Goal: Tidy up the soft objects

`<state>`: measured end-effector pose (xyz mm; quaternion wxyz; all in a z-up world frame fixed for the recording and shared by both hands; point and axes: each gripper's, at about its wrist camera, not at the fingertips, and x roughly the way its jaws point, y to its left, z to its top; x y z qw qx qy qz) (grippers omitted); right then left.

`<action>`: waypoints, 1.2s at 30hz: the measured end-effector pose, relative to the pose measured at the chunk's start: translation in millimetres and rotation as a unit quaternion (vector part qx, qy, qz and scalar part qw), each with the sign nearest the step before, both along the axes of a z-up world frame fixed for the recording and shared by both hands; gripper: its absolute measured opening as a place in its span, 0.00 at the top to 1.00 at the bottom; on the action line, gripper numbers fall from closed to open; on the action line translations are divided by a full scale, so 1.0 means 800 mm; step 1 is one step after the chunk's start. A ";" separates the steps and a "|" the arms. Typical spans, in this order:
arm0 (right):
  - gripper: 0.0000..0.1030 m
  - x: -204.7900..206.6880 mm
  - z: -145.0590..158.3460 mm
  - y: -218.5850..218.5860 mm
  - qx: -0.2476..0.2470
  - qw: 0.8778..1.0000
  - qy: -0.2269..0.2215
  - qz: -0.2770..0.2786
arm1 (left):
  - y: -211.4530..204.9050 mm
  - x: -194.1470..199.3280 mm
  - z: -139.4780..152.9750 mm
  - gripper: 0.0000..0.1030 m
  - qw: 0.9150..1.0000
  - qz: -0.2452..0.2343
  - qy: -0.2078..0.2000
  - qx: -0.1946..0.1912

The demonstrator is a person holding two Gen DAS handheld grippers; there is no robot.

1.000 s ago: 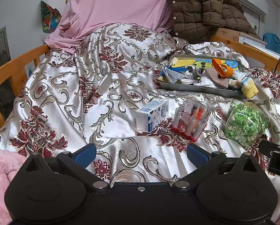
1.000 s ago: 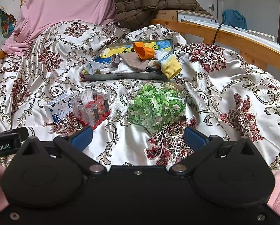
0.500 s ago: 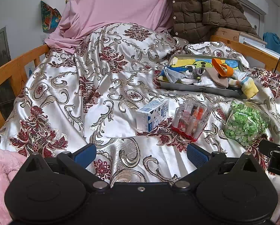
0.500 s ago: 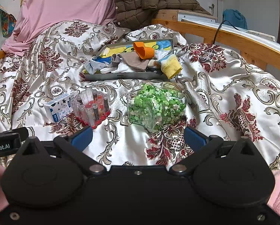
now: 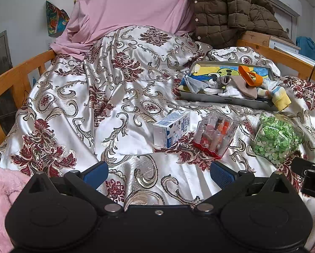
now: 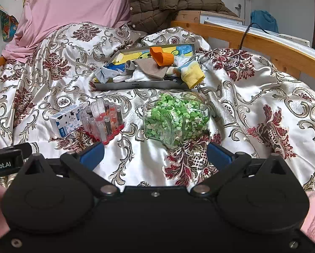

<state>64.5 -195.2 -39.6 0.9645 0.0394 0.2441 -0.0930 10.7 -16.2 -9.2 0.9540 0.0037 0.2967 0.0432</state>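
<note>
A grey tray (image 5: 225, 100) (image 6: 140, 85) lies on the bed with several socks and small cloths heaped in it, among them an orange sock (image 5: 250, 76) (image 6: 162, 56) and a yellow-cuffed sock (image 5: 280, 100) (image 6: 192, 76) hanging over the tray's near right corner. My left gripper (image 5: 158, 171) hovers open and empty over the patterned bedspread, well short of the tray. My right gripper (image 6: 155, 155) is open too, holding nothing, just in front of a jar of green bits (image 6: 175, 118) (image 5: 276, 140).
A small milk carton (image 5: 171, 131) (image 6: 67, 122) and a clear case of little bottles (image 5: 215, 136) (image 6: 103, 121) lie between me and the tray. Wooden bed rails (image 5: 11, 80) (image 6: 262, 44) run along both sides. A pink sheet (image 5: 132, 8) and brown quilted jacket (image 5: 231, 10) sit at the head.
</note>
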 end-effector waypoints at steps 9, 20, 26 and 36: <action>0.01 0.000 0.000 0.000 0.000 1.000 0.000 0.000 | 0.013 0.000 -0.009 0.01 1.000 0.017 0.012 -0.003; 0.01 0.000 0.001 0.000 0.000 1.000 0.000 0.000 | 0.006 0.000 -0.007 0.01 1.000 0.016 0.013 -0.001; 0.01 0.000 0.001 0.000 0.000 1.000 0.001 0.000 | 0.007 0.000 -0.007 0.01 1.000 0.016 0.014 -0.001; 0.01 0.000 0.001 0.001 0.000 1.000 0.001 0.000 | 0.005 0.000 -0.007 0.01 1.000 0.014 0.015 -0.001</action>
